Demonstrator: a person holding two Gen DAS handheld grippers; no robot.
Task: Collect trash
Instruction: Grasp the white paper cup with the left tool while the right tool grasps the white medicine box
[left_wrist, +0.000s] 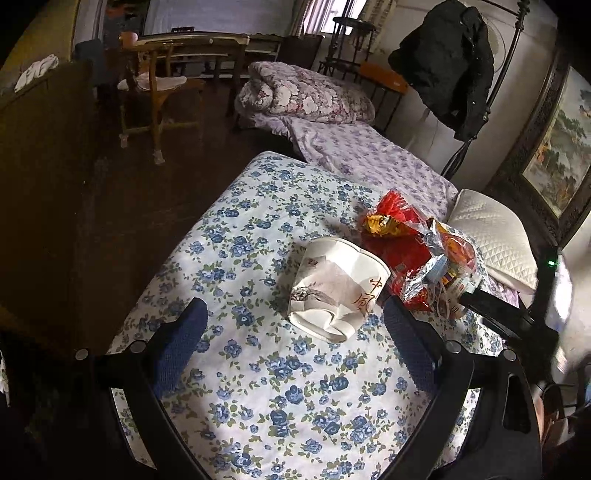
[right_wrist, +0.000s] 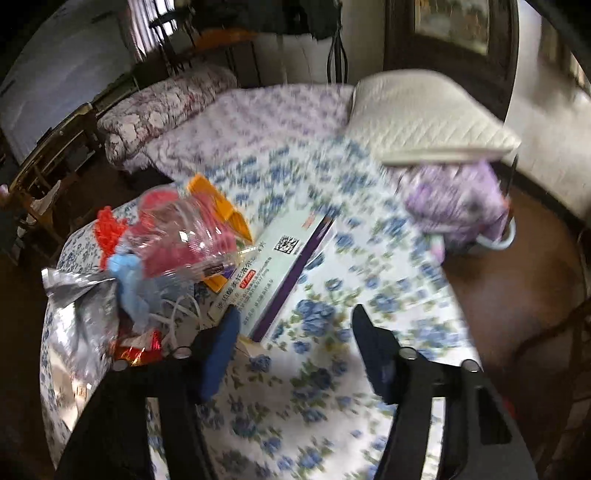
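We judge the collecting barely begun: all the trash we can see lies loose on the bed (left_wrist: 258, 406), and neither pair of tongs holds anything.

Our left tongs (left_wrist: 295, 321) stand wide, empty, low over the flowered sheet. The crushed paper cup (left_wrist: 338, 288) lies on its side just ahead, between the line of the two fingers and nearer the right one. Beyond it and to the right sits the heap of wrappers (left_wrist: 410, 254), red and silver, touching the cup's far edge.

Our right tongs (right_wrist: 293, 321) are also wide and empty. This view is blurred, so fine contact is hard to read. A flat box (right_wrist: 280, 273) lies just ahead of the left finger, its near end about at that fingertip; we cannot tell whether they touch. Left of the tongs are the clear bag (right_wrist: 177, 236) and a silver wrapper (right_wrist: 81, 317). A pillow (right_wrist: 424, 118) lies far ahead to the right.

No bin or sack for the trash shows in either view, so everything is left to do: cup, box, wrappers.
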